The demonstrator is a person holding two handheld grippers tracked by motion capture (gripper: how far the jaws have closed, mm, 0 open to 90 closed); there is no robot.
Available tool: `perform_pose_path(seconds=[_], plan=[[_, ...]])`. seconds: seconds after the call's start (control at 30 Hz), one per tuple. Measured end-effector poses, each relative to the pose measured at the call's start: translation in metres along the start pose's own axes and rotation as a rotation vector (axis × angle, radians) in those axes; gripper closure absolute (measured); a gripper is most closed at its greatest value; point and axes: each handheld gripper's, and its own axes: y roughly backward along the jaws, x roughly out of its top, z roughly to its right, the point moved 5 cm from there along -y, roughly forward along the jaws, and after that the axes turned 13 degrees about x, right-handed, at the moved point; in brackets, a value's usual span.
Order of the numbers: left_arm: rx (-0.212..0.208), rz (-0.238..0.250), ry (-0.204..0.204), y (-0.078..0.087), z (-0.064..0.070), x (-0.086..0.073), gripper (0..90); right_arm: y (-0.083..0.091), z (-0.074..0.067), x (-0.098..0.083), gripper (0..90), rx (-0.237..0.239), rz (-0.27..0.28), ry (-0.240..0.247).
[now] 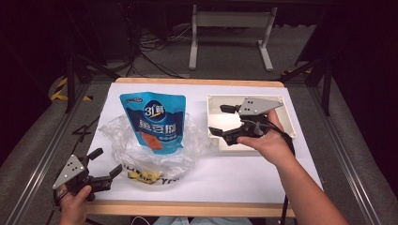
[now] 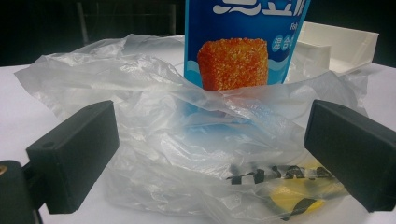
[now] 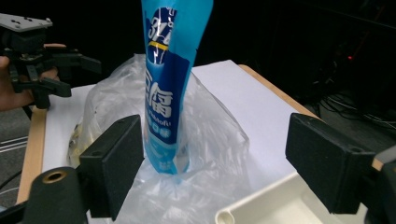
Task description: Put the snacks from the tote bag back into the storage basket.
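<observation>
Fingers (image 2: 74,156) before blue pouch (image 2: 243,42), its base veiled by plastic bag (image 2: 154,135)

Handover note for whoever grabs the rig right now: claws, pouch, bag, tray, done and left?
Left claw: open, empty, at the table's near left corner, aimed at the clear plastic bag.
Right claw: open, empty, above the white tray, pointing toward the blue snack pouch.
Pouch: upright, its lower end inside the bag, most of it sticking out above. Neither claw touches it.
Tray: looks empty.
Done: pouch is set into the bag.
Left, probably: seat the pouch deeper or close the bag around it; confirm before moving.
</observation>
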Motion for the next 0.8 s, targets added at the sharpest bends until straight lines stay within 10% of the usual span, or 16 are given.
perform_pose_path(seconds=[0.8], plan=[[-0.017, 0.005, 0.012, 0.000, -0.001, 0.001, 4.0, -0.082, 0.013, 0.004, 18.6, 0.144, 0.032, -0.019]])
